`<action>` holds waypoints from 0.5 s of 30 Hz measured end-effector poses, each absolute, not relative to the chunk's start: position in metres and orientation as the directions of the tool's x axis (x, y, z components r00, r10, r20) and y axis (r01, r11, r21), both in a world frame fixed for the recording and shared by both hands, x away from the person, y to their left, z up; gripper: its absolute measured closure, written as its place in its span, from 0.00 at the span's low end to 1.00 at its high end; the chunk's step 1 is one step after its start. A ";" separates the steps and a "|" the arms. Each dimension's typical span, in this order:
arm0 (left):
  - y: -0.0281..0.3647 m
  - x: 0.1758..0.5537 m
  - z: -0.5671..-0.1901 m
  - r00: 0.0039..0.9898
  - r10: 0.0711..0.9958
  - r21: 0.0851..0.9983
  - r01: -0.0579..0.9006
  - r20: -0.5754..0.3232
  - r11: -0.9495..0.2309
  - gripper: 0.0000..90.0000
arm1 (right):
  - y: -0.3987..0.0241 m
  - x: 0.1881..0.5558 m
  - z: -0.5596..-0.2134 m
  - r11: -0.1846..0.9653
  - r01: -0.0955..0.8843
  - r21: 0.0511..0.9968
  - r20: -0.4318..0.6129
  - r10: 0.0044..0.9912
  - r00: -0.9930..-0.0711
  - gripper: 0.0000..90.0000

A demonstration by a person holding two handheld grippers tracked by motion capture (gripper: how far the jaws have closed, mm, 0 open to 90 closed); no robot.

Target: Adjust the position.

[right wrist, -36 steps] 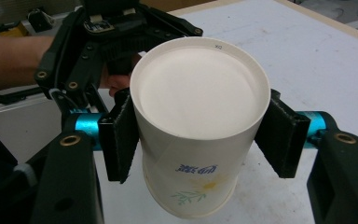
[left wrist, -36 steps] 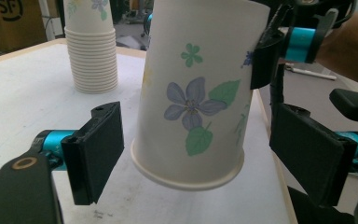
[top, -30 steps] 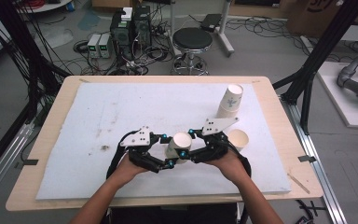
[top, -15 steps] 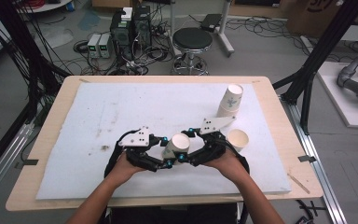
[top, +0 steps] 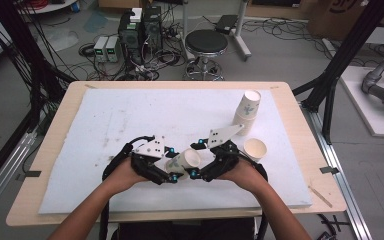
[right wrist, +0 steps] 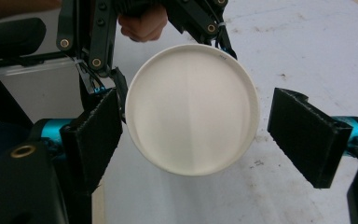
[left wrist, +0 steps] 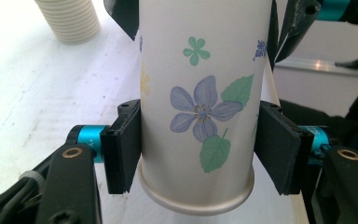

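A paper cup [top: 184, 162] printed with flowers lies tilted between my two grippers, just above the white board. My left gripper [top: 172, 175] is shut on it; in the left gripper view both pads press the cup's wall [left wrist: 200, 102] near its base. My right gripper [top: 196, 167] faces the cup's mouth. Its jaws have just opened, and in the right gripper view they stand wide on either side of the rim [right wrist: 191, 109]. The left pad [right wrist: 98, 130] sits close to the rim and the right pad [right wrist: 307, 135] stands well apart.
A leaning stack of paper cups [top: 247, 107] stands at the board's back right, also seen in the left gripper view [left wrist: 70, 21]. A single upright cup [top: 255, 149] sits just right of my right hand. The white foam board [top: 130, 115] covers the wooden table [top: 300, 125].
The cup has tipped over so its mouth points toward the right gripper, and it sits slightly lower-left in the high view. Both hands have stayed nearly in place.
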State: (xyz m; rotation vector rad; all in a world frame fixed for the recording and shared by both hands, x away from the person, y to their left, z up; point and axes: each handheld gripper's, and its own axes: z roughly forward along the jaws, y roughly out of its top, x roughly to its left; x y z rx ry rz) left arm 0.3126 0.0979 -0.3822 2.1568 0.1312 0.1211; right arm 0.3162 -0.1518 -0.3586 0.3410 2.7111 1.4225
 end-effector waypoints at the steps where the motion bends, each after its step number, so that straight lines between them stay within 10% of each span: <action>1: 0.098 0.313 -0.381 0.990 0.139 0.822 0.047 0.039 -0.568 0.40 | -0.152 0.317 -0.359 0.553 0.163 0.817 0.044 0.223 -0.974 0.20; 15: 0.091 0.314 -0.367 0.995 0.078 0.708 0.013 0.059 -0.706 0.40 | -0.145 0.318 -0.358 0.636 0.115 0.763 0.015 0.160 -0.987 0.20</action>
